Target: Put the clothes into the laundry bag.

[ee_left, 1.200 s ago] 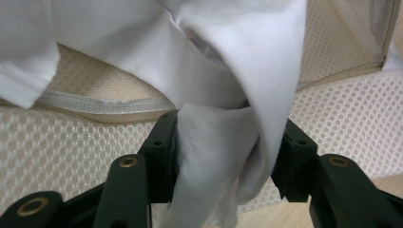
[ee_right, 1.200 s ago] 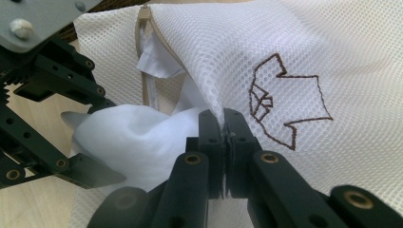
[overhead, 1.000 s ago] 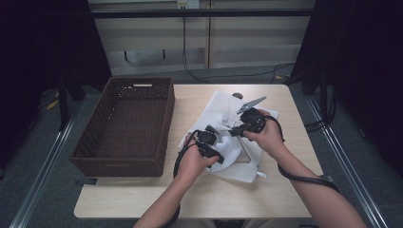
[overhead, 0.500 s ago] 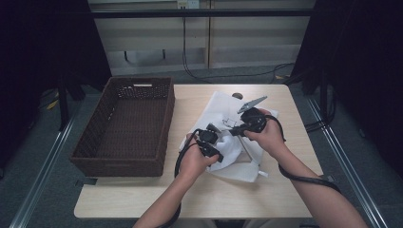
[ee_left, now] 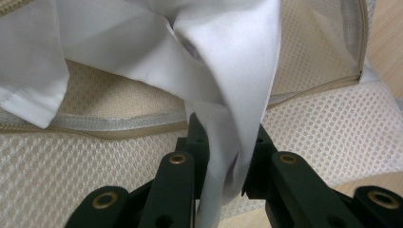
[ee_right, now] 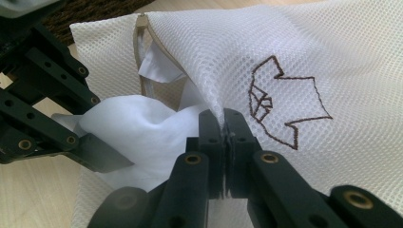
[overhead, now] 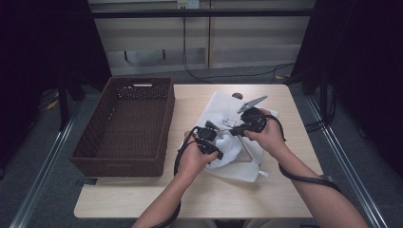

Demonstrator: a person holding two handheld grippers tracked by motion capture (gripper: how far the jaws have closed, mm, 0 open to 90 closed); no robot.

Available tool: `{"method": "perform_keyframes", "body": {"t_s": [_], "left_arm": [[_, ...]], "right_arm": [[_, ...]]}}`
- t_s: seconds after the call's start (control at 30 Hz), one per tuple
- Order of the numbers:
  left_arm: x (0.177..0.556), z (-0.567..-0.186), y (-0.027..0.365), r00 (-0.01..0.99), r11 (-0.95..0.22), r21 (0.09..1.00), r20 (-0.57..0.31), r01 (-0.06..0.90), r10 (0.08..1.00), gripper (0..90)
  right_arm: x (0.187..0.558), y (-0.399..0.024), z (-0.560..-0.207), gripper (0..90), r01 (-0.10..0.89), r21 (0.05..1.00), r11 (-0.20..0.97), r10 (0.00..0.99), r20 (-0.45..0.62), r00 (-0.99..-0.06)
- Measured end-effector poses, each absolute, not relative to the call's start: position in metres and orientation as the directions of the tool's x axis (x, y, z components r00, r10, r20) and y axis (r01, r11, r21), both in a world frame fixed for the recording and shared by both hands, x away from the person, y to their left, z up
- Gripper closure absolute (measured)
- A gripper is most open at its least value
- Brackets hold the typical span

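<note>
Mesh laundry bag (overhead: 237, 164) lay on the counter (overhead: 199, 199), right of the wicker basket (overhead: 126, 126), its long axis running from near-right toward far-left in the high view. Its zippered mouth (ee_left: 119, 126) opened toward the left gripper (overhead: 209, 142). The left gripper's fingers (ee_left: 197, 142), which had just been closing, were clenched on a fold of white cloth (ee_left: 233, 85) at the mouth. The right gripper's (ee_right: 223, 123) fingers were pinched tight on the bag's mesh edge, lifting it. A brown outline emblem (ee_right: 285, 99) marked the mesh; no lettering was legible.
</note>
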State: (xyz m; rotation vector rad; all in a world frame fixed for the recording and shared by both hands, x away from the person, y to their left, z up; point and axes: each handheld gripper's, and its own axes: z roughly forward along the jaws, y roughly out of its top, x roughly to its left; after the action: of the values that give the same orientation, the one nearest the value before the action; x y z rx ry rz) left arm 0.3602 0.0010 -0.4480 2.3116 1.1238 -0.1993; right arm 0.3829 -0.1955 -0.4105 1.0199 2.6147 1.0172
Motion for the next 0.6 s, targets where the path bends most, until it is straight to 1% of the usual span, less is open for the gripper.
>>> {"method": "perform_keyframes", "body": {"t_s": [0.6], "left_arm": [[0.3648, -0.4487, -0.0018, 0.644, -0.489, 0.435, -0.361, 0.756, 0.674, 77.8]], "right_arm": [[0.3822, -0.1938, -0.4096, 88.1, 0.529, 0.649, 0.546, 0.636, 0.089, -0.766]]}}
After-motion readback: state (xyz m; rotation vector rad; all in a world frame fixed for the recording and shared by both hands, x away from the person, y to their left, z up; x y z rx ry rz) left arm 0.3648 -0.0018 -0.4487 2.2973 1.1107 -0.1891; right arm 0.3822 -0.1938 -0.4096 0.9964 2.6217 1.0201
